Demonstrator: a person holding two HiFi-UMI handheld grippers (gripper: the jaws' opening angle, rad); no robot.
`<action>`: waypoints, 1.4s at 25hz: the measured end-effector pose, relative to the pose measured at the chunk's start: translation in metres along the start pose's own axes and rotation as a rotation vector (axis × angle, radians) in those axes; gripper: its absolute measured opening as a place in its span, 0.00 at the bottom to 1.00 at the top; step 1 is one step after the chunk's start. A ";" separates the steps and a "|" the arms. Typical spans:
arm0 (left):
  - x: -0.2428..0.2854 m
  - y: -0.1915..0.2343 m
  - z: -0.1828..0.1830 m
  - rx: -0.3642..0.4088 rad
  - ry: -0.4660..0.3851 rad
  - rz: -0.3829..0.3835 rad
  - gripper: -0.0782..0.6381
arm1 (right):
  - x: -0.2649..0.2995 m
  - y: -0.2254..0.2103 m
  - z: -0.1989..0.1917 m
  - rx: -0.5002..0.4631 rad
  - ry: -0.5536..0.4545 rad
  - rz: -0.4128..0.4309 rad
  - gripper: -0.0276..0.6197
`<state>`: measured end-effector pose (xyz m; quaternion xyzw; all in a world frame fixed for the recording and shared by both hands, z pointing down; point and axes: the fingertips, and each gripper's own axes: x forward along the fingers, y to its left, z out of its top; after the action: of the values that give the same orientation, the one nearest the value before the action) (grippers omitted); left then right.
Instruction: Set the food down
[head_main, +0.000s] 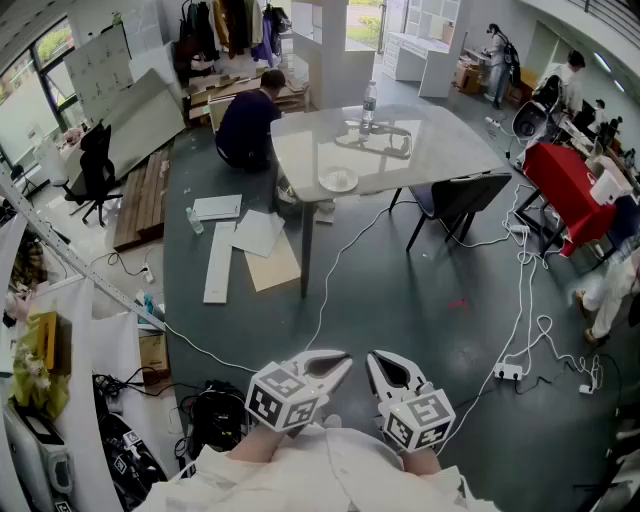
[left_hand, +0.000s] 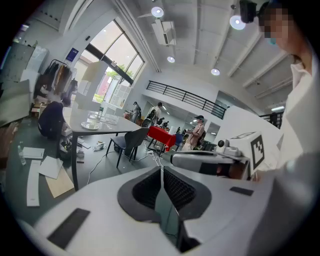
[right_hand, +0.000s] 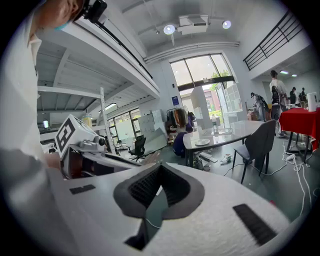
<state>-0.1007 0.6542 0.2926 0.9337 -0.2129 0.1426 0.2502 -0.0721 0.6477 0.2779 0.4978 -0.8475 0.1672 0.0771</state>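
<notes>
Both claws closed. The left white two-jaw gripper (head_main: 338, 362) has its jaws together with nothing between them. The right white two-jaw gripper (head_main: 377, 362) sits just beside it, jaws together too, empty. Both are well apart from the pale grey table (head_main: 450, 150). On the table, a white round plate (head_main: 338, 180) is near the front edge and a clear plastic bottle (head_main: 369, 103) stands further back. Can't tell whether there's food on the plate. A dark chair (head_main: 462, 195) is at the table's right.
</notes>
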 end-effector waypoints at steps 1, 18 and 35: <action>-0.002 0.005 0.004 0.012 0.001 0.004 0.15 | 0.003 -0.003 0.007 -0.007 -0.014 -0.016 0.05; 0.004 0.015 0.017 0.047 -0.013 -0.038 0.15 | 0.020 0.010 0.021 -0.073 -0.034 0.023 0.05; 0.040 0.031 0.008 0.004 -0.025 -0.007 0.15 | 0.017 -0.037 -0.007 0.024 -0.007 -0.017 0.05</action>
<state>-0.0799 0.6127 0.3139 0.9367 -0.2122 0.1304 0.2462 -0.0486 0.6199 0.2970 0.5065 -0.8414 0.1752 0.0696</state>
